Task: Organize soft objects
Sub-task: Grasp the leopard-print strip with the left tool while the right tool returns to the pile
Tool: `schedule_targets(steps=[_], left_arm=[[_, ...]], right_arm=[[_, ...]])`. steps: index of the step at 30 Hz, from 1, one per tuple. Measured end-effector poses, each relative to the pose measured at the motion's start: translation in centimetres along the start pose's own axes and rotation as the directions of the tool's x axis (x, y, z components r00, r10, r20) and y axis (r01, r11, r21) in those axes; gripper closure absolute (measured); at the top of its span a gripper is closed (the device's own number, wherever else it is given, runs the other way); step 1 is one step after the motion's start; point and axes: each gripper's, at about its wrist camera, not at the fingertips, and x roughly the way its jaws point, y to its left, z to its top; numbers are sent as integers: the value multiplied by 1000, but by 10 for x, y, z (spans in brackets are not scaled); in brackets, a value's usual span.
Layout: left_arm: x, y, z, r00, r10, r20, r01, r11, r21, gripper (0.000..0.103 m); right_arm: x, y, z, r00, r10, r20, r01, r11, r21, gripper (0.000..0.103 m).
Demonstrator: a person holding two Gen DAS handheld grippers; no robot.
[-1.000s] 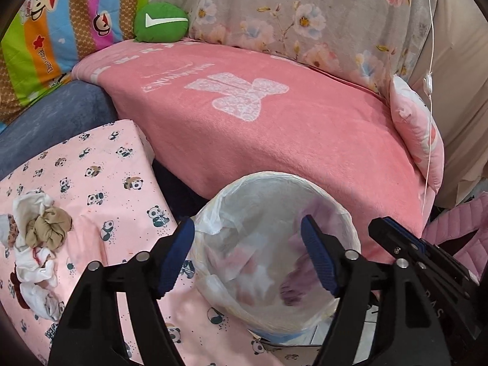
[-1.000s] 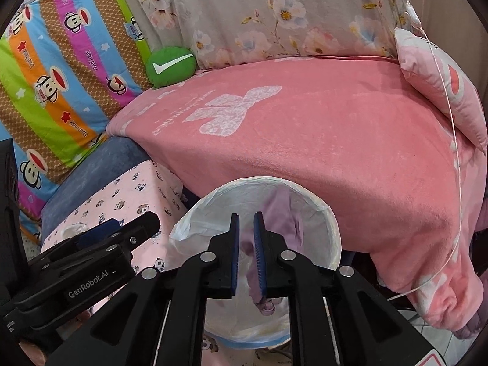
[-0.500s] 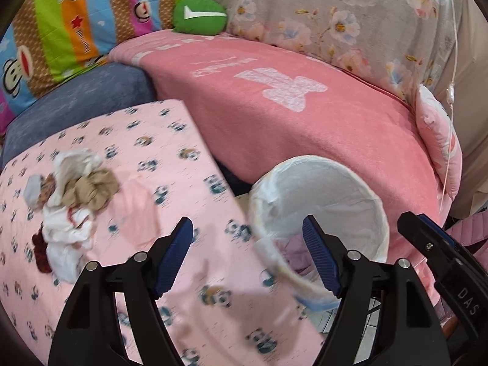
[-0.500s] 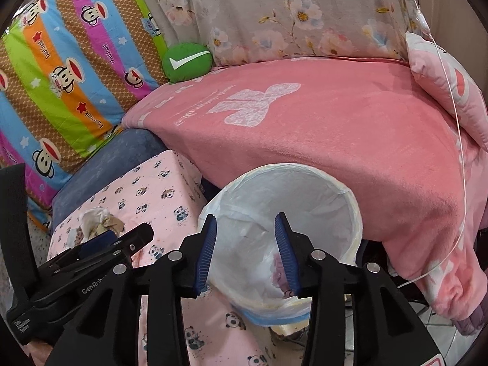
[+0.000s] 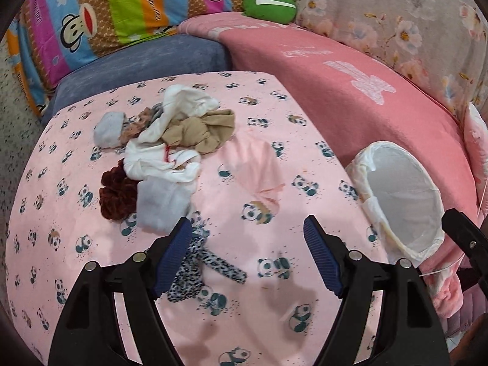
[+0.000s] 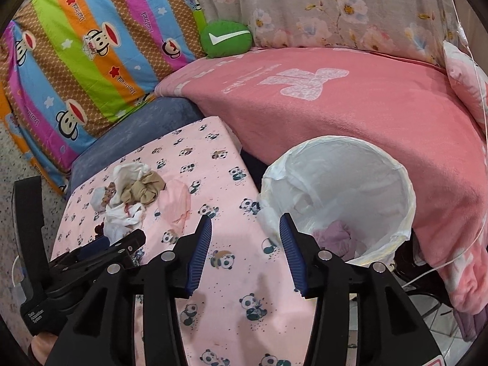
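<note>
1. A second ago both grippers hung over the white lined basket (image 6: 338, 195), the right one pinched shut over a lilac cloth; now both have swung across to the panda-print pink cover (image 5: 274, 274), and the lilac cloth (image 6: 334, 238) lies at the bottom of the basket.
2. The right gripper (image 6: 245, 247) is opening, its blue pads apart with nothing between them, above the cover's edge just beside the basket rim.
3. The left gripper (image 5: 248, 256) stands wide and empty, pointing down at the cover.
4. A leopard-print strip of cloth (image 5: 198, 268) lies partly hidden behind its left finger; whether they touch I cannot tell.
5. Farther off sits a heap of small garments: white pieces (image 5: 164, 158), a tan one (image 5: 201, 134) and a dark red one (image 5: 117, 189), all touching.
6. A pale pink cloth (image 5: 256, 164) lies flat just beside the heap.
7. Behind, a green cushion with a white tick (image 6: 227, 39) rests on the pink blanket (image 6: 350, 116).
</note>
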Motion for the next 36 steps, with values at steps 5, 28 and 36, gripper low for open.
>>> schedule_targets(steps=[5, 28, 36], left_arm=[[10, 29, -14, 998, 52, -37, -54, 998, -33, 31], [39, 64, -39, 991, -25, -133, 14, 997, -81, 74], [27, 79, -40, 990, -65, -127, 51, 993, -110, 94]], right_arm=[[8, 25, -11, 999, 17, -28, -18, 999, -34, 54], [35, 74, -30, 994, 28, -103, -39, 994, -105, 53], [43, 91, -31, 992, 45, -118, -61, 990, -128, 53]])
